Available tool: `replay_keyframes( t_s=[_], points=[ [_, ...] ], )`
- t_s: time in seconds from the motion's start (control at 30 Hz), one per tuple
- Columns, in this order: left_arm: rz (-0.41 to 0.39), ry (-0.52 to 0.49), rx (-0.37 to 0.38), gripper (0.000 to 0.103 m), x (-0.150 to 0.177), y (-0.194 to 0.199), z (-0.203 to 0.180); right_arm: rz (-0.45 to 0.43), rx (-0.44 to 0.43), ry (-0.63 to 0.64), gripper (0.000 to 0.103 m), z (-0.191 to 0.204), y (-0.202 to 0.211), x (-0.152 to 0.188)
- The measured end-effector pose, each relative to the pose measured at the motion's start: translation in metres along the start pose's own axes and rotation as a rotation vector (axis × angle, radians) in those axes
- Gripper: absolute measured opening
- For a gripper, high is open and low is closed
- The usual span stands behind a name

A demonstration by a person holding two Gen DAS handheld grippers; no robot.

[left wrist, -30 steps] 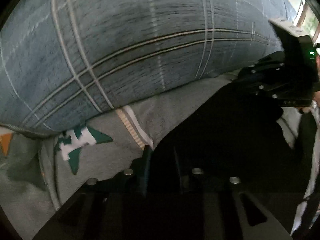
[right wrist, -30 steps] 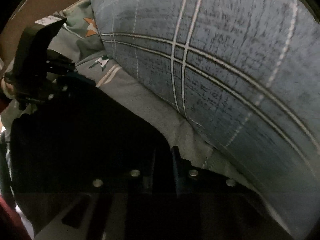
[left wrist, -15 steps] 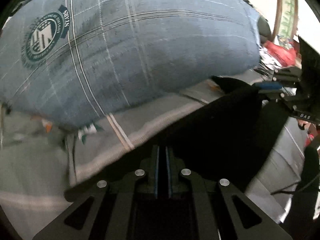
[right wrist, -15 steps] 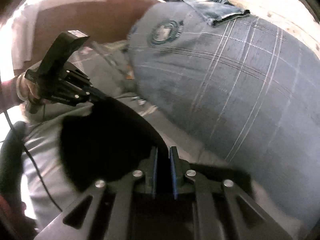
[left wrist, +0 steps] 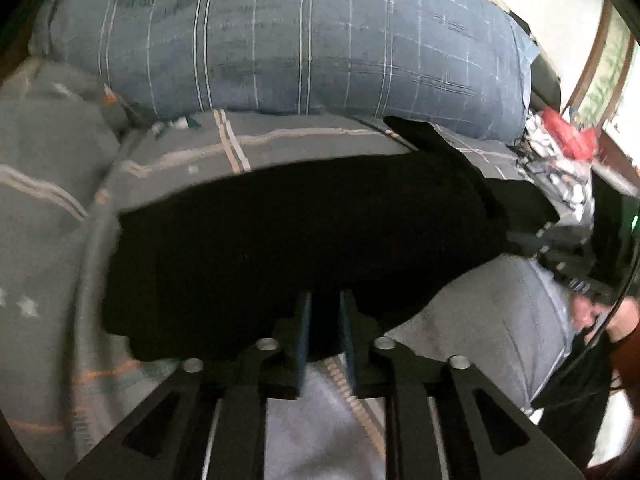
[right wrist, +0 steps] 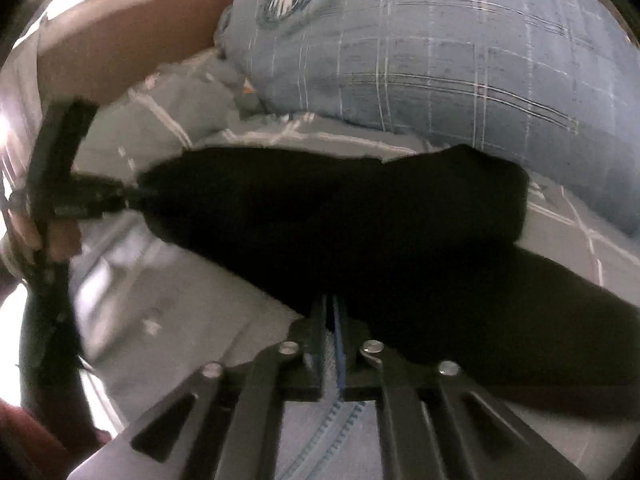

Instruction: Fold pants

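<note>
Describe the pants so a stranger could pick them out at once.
Start at the big blue plaid pillow at the head of the bed. In front of it, on the grey sheet, stretches one dark cloth: the pants, pinched at either end by the left tongs and right tongs. They are plain black, while everything around them is grey or blue with pale stripes.

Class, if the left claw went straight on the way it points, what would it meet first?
Probably the black pants that the left claw already grips; beyond them lies the blue plaid pillow, though depth is unclear.
</note>
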State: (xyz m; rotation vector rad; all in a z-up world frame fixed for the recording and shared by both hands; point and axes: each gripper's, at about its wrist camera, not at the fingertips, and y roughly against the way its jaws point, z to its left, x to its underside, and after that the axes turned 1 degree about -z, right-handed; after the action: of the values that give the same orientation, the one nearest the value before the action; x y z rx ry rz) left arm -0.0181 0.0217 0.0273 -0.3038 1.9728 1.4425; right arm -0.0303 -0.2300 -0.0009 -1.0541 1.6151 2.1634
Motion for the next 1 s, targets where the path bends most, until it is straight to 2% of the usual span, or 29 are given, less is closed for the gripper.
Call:
replay_keyframes(
  t_s=[0.03,0.07,0.13,0.27,0.43,0.5,0.53,0.63,0.7,0.73,0.8,0.83,0.9,1.0],
  points=[
    [-0.011,-0.017,-0.007,0.033,0.003,0.011,-0.006,-0.025,0.007,-0.007,0.024,-0.004,0.009,-0.003],
    [-0.027,-0.035,-0.01,0.041,0.001,0.019,-0.01,-0.049,0.025,-0.016,0.042,-0.008,0.017,-0.009],
    [-0.05,-0.04,0.002,0.047,-0.001,0.034,-0.016,-0.08,0.057,-0.041,0.058,-0.017,0.022,-0.022],
    [-0.081,-0.028,0.035,0.055,-0.009,0.039,-0.028,-0.077,0.128,-0.101,0.059,-0.043,0.008,-0.059],
    [-0.074,-0.002,0.034,0.059,-0.016,0.008,-0.04,0.014,0.201,-0.186,0.059,-0.069,-0.052,-0.105],
    [-0.062,0.007,0.032,0.059,-0.018,-0.007,-0.044,0.051,0.239,-0.204,0.063,-0.075,-0.077,-0.119],
    [-0.057,0.013,0.029,0.059,-0.018,-0.014,-0.046,0.076,0.263,-0.204,0.068,-0.079,-0.091,-0.126],
    [-0.043,0.023,0.033,0.06,-0.02,-0.029,-0.051,0.153,0.348,-0.209,0.069,-0.088,-0.132,-0.143],
    [-0.037,0.026,0.039,0.06,-0.022,-0.034,-0.052,0.219,0.387,-0.231,0.066,-0.099,-0.155,-0.146],
    [-0.032,0.027,0.041,0.061,-0.023,-0.037,-0.051,0.248,0.391,-0.241,0.054,-0.105,-0.163,-0.144],
    [-0.023,0.031,0.044,0.062,-0.023,-0.039,-0.05,0.228,0.389,-0.239,0.018,-0.111,-0.164,-0.146],
    [-0.021,0.034,0.045,0.062,-0.024,-0.04,-0.05,0.228,0.363,-0.252,0.005,-0.115,-0.16,-0.147],
    [-0.018,0.04,0.046,0.062,-0.025,-0.041,-0.048,0.161,0.285,-0.311,0.004,-0.122,-0.136,-0.148],
    [-0.021,0.055,0.038,0.062,-0.027,-0.044,-0.046,-0.007,0.252,-0.329,0.004,-0.124,-0.063,-0.145]
  ],
)
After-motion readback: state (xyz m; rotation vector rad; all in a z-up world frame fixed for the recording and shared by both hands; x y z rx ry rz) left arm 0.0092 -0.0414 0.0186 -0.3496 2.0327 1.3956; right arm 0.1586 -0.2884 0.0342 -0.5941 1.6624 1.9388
